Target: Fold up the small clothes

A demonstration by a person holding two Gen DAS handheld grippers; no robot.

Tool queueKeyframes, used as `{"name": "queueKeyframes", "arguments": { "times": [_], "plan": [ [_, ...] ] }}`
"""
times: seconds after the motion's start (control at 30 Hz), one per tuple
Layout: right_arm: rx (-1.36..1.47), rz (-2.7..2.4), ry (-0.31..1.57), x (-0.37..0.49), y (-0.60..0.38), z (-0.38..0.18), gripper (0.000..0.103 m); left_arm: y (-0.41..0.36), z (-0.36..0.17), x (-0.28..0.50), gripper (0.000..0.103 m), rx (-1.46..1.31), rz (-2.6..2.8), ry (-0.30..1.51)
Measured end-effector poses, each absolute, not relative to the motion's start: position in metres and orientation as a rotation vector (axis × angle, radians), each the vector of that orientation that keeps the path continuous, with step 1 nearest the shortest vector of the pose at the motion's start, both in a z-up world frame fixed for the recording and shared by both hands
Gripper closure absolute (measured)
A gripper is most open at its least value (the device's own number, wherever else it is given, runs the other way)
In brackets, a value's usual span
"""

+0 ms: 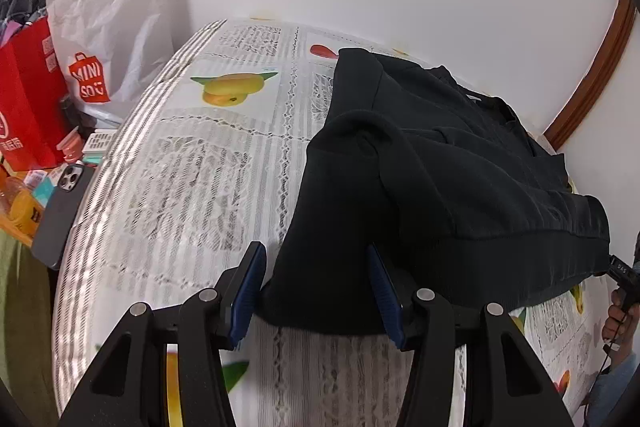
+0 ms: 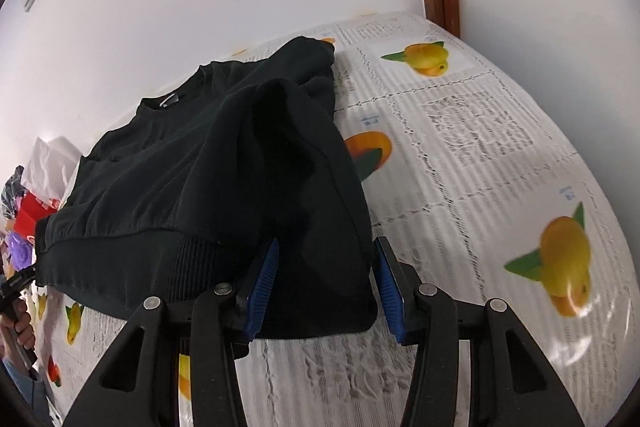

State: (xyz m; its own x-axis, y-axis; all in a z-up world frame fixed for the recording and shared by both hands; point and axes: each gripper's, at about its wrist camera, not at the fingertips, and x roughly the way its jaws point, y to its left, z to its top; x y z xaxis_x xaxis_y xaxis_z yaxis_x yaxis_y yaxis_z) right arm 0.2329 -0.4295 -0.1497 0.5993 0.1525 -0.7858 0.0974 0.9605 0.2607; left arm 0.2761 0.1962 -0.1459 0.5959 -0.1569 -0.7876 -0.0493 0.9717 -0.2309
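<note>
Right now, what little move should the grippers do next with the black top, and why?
Probably close both on the hem. The left hand-held gripper and the right hand-held gripper are open, each straddling a bottom corner of the black top, whose sleeves look already folded in. With the corners gripped, the hem could be lifted toward the collar.

Left tool and right tool, both spread wide.

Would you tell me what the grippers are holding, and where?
Nothing yet: both the left gripper and right gripper are open, straddling the black sweatshirt's bottom hem corners.
</note>
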Motion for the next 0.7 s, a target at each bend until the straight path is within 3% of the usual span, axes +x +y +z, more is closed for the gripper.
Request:
{"name": "queueKeyframes", "arguments": {
  "times": [0.07, 0.1, 0.17, 0.3, 0.7],
  "plan": [
    [0.317, 0.051, 0.938, 0.237, -0.432, -0.154, 0.062, 0.197, -0.149, 0.28, 0.056, -0.262, -0.074, 0.94],
    [0.342, 0.086, 0.937, 0.238, -0.433, -0.155, 0.072, 0.198, -0.15, 0.281, 0.06, -0.274, -0.083, 0.942],
    [0.333, 0.106, 0.931, 0.239, -0.432, -0.154, 0.079, 0.198, -0.15, 0.28, 0.086, -0.297, -0.114, 0.94],
    [0.277, 0.133, 0.922, 0.236, -0.428, -0.145, 0.086, 0.191, -0.14, 0.268, 0.09, -0.243, -0.112, 0.922],
    [0.227, 0.164, 0.946, 0.196, -0.434, -0.136, 0.087, 0.185, -0.135, 0.176, 0.09, -0.276, -0.135, 0.943]
  ]
}}
